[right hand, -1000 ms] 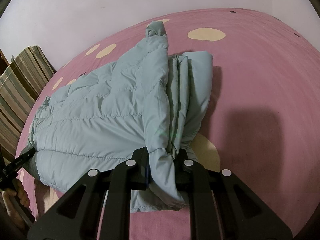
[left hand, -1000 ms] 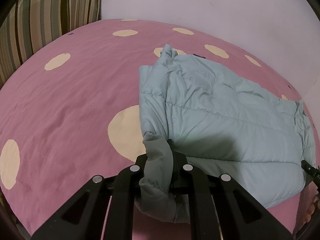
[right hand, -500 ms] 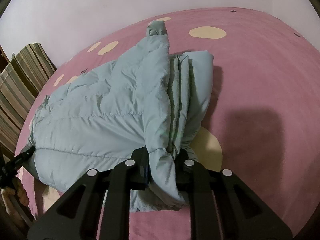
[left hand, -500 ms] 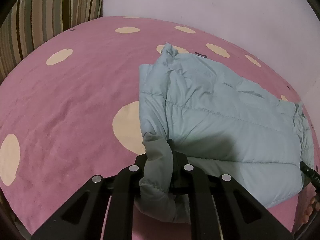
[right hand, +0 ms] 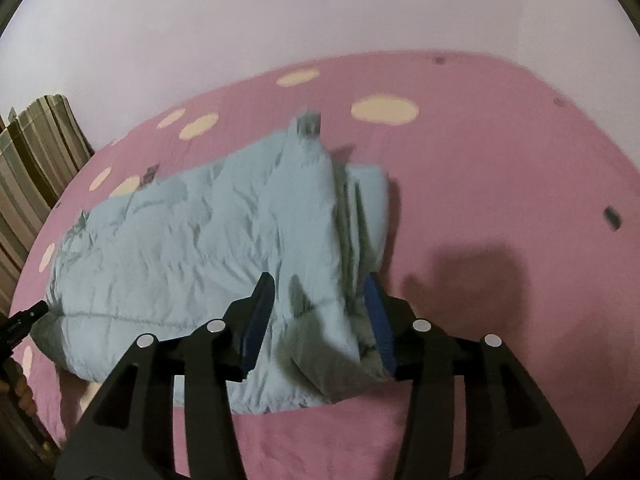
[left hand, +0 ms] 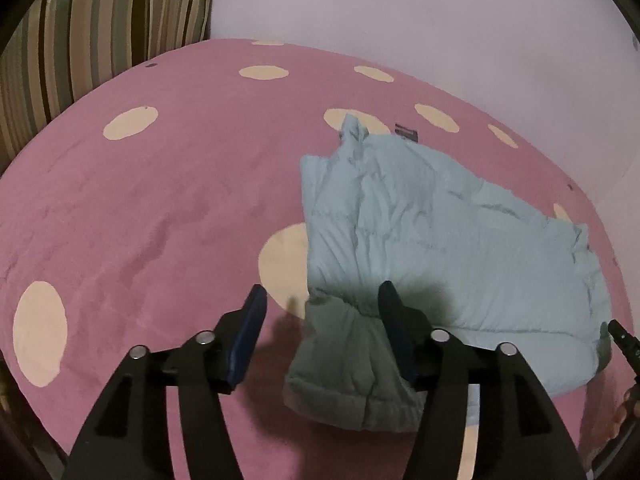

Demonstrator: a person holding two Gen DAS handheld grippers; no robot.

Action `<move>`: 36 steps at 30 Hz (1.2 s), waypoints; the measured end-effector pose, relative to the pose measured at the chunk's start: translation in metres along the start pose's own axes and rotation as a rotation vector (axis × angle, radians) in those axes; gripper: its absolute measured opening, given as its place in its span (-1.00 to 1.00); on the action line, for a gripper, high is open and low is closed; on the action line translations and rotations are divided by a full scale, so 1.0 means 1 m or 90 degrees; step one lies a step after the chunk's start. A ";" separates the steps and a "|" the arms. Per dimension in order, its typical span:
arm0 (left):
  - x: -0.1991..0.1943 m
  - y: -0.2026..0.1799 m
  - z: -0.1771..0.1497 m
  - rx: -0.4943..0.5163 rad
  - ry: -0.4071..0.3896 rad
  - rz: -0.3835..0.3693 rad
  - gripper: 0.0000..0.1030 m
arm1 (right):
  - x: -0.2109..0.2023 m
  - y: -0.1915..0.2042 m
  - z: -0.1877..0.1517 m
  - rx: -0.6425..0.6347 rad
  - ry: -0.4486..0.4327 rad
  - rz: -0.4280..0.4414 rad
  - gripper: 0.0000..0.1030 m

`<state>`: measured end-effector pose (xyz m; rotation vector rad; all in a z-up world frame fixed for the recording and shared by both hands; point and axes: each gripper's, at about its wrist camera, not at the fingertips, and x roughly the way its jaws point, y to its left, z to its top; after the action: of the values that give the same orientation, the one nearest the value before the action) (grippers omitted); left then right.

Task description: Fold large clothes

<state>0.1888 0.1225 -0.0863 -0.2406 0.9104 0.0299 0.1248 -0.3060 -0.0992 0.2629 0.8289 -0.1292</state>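
A pale blue puffer jacket lies folded on the pink spotted bed cover. My left gripper is open; a loose corner of the jacket lies between its fingers, against the right one. In the right wrist view the jacket stretches left, folded layers stacked at its right edge. My right gripper is open, with the jacket's near corner lying slack between the blue pads.
A striped cushion stands at the back left of the bed, also in the right wrist view. A pale wall runs behind the bed. The other gripper's tip shows at the right edge.
Both grippers were shut on jacket corners; both have now opened and let go. The corners have dropped onto the bed, and both grippers have pulled back and risen a little.
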 end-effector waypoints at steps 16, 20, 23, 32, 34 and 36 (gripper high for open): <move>0.022 -0.006 0.036 0.052 0.043 -0.022 0.30 | 0.027 0.123 0.015 -0.112 0.023 0.096 -0.12; 0.028 -0.008 0.041 0.058 0.044 -0.019 0.30 | 0.039 0.153 0.017 -0.132 0.030 0.107 -0.13; 0.033 -0.007 0.043 0.063 0.048 -0.012 0.30 | 0.049 0.164 0.015 -0.140 0.039 0.103 -0.29; 0.046 -0.007 0.045 0.068 0.061 -0.010 0.30 | 0.080 0.173 0.001 -0.152 0.083 0.076 -0.29; 0.048 -0.008 0.044 0.069 0.064 -0.010 0.30 | 0.086 0.174 -0.005 -0.158 0.088 0.065 -0.29; 0.050 -0.009 0.043 0.069 0.065 -0.010 0.30 | 0.089 0.176 -0.010 -0.170 0.088 0.054 -0.29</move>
<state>0.2542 0.1198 -0.0985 -0.1491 1.0081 -0.0465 0.2156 -0.1350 -0.1399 0.0551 0.9596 0.0804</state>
